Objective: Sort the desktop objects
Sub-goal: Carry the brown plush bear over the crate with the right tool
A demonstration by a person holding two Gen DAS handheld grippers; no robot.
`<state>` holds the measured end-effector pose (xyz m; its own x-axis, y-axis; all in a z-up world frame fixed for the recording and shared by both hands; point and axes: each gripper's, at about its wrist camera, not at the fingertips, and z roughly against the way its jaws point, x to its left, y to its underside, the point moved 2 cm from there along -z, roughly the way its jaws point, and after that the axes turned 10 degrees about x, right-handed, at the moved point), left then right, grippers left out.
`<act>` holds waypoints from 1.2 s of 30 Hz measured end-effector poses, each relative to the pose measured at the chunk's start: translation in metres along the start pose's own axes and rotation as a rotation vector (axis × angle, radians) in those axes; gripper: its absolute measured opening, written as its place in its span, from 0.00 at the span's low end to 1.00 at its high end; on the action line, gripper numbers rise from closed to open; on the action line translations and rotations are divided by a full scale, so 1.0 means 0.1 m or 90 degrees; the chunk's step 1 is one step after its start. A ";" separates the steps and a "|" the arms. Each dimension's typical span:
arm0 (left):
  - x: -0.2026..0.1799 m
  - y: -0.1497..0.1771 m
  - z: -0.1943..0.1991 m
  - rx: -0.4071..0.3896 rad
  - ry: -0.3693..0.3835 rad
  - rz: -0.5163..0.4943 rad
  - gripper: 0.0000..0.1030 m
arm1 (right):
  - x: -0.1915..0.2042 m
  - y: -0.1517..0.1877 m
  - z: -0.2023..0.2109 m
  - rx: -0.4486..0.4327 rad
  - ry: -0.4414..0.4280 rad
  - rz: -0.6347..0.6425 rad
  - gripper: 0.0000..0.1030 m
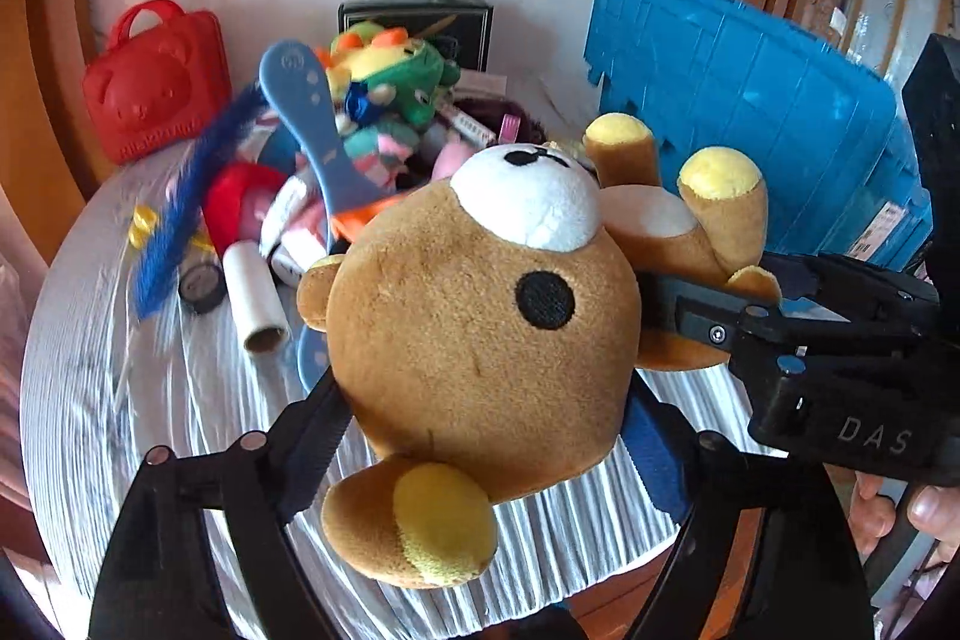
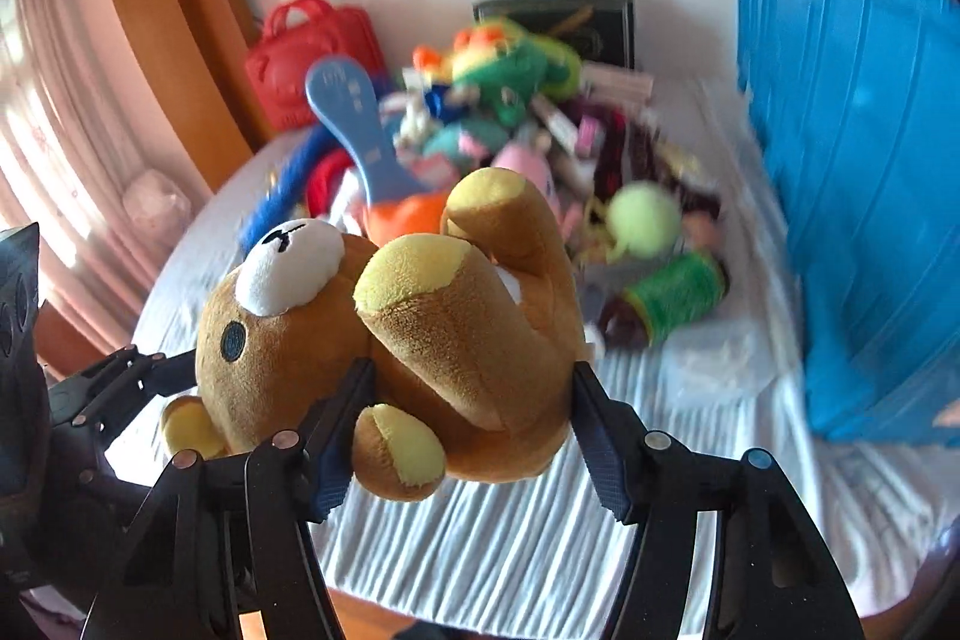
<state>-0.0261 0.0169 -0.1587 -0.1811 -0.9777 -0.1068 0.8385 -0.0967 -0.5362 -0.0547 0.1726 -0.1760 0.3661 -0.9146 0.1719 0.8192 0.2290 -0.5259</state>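
Observation:
A brown teddy bear (image 1: 456, 316) with a white muzzle and yellow paws hangs upside down above the white ribbed cloth. In the left wrist view my left gripper (image 1: 486, 418) is shut on its big head, one finger against each side. In the right wrist view my right gripper (image 2: 468, 400) is shut on the bear's body (image 2: 468, 340) below the raised legs. The right gripper's fingers (image 1: 702, 316) enter the left wrist view from the right, at the bear's neck. The left gripper's fingers (image 2: 138, 370) show at the left edge of the right wrist view.
Behind the bear, a pile of small toys includes a blue brush (image 1: 312, 112), a green plush (image 1: 408, 76), a white roll (image 1: 258, 298), a tennis ball (image 2: 642, 220) and a green spool (image 2: 678, 298). A red bear-faced bag (image 1: 156, 82) stands back left, a blue crate (image 1: 750, 100) right.

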 end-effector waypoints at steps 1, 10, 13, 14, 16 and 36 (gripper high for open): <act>-0.01 -0.09 0.08 -0.016 0.004 -0.007 0.82 | 0.02 -0.05 0.08 -0.015 0.007 0.001 0.61; -0.52 -0.94 0.70 -0.168 0.042 -0.078 0.82 | -0.13 -0.62 1.11 -0.175 0.097 0.006 0.61; -0.89 -1.24 0.78 -0.208 0.057 -0.103 0.82 | -0.39 -0.75 1.43 -0.220 0.126 0.001 0.61; -1.04 -1.34 0.79 -0.219 0.064 -0.111 0.83 | -0.53 -0.79 1.57 -0.239 0.141 -0.003 0.61; -1.39 -1.54 0.77 -0.237 0.078 -0.130 0.83 | -0.81 -0.83 1.78 -0.266 0.168 -0.009 0.61; -3.83 -2.49 0.03 -0.174 0.129 -0.227 0.87 | -3.44 -0.75 2.56 -0.263 0.265 -0.105 0.61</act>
<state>-0.1638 0.4152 0.0187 -0.5513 -0.8340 -0.0220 0.5455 -0.3403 -0.7660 -0.1286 0.5550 0.0176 -0.0234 -0.9996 -0.0175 0.5803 0.0006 -0.8144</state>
